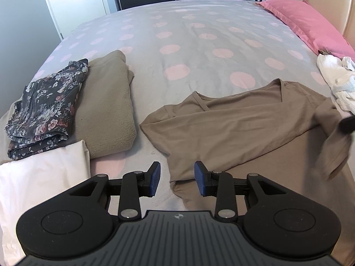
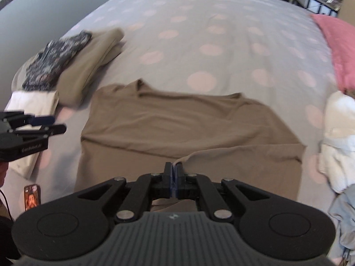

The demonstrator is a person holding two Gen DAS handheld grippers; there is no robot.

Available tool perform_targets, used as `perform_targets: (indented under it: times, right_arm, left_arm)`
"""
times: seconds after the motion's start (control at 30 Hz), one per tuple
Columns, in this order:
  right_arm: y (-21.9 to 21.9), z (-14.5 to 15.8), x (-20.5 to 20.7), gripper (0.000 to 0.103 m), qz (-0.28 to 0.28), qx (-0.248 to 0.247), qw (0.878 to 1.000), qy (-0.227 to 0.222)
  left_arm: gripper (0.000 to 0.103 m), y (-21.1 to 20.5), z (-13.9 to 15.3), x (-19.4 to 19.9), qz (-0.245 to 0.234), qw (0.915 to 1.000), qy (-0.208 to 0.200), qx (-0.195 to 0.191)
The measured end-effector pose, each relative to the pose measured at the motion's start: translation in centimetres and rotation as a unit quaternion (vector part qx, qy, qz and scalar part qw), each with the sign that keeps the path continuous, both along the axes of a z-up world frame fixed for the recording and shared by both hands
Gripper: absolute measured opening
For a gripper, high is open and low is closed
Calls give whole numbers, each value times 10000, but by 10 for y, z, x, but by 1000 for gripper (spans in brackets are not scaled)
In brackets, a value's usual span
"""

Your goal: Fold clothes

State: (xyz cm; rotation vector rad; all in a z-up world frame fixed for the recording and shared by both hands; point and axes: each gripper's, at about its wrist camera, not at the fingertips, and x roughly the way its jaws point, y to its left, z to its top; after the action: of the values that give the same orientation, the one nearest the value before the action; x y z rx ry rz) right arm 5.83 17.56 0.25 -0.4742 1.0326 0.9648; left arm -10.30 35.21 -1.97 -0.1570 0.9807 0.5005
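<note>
Pinched in the closed right hand-held gripper (image 2: 174, 168), a sleeve edge of the tan T-shirt (image 1: 239, 119) spread on the near part of the dotted bed (image 1: 199, 33), left hand-held gripper (image 1: 177, 178) parted, empty, above its near-left hem.

3 folded garments (image 1: 66, 119), 1 shirt (image 1: 244, 124)

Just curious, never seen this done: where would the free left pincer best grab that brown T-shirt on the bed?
Probably the brown T-shirt's near-left hem corner, approached from above. That edge lies flat just beyond the open left gripper, mirroring the corner the right gripper pinches.
</note>
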Motion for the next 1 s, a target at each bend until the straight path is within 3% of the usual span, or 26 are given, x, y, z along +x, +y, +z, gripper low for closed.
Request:
perform_targets:
  times: [0.23, 0.3, 0.37, 0.57, 0.8, 1.0]
  right_arm:
    - [32, -31, -8, 8, 129, -211, 9996, 106]
    - [31, -31, -4, 20, 90, -179, 9997, 150]
    - [29, -30, 1, 24, 15, -132, 9998, 159]
    - [7, -29, 25, 26, -425, -133, 9989, 147]
    - [-25, -42, 48, 26, -788, -296, 9963, 176]
    - [-50, -48, 69, 27, -1069, -259, 9938, 175]
  left_arm:
    - [31, 2, -3, -1, -50, 9999, 65, -105]
    - [31, 0, -6, -2, -115, 9998, 104, -142]
    - [31, -2, -8, -3, -193, 9995, 120, -200]
    - [39, -18, -15, -2, -631, 9964, -37, -570]
    - [39, -48, -38, 21, -1056, 9892, -171, -1004]
    - [39, -61, -53, 57, -1182, 9900, -457, -620]
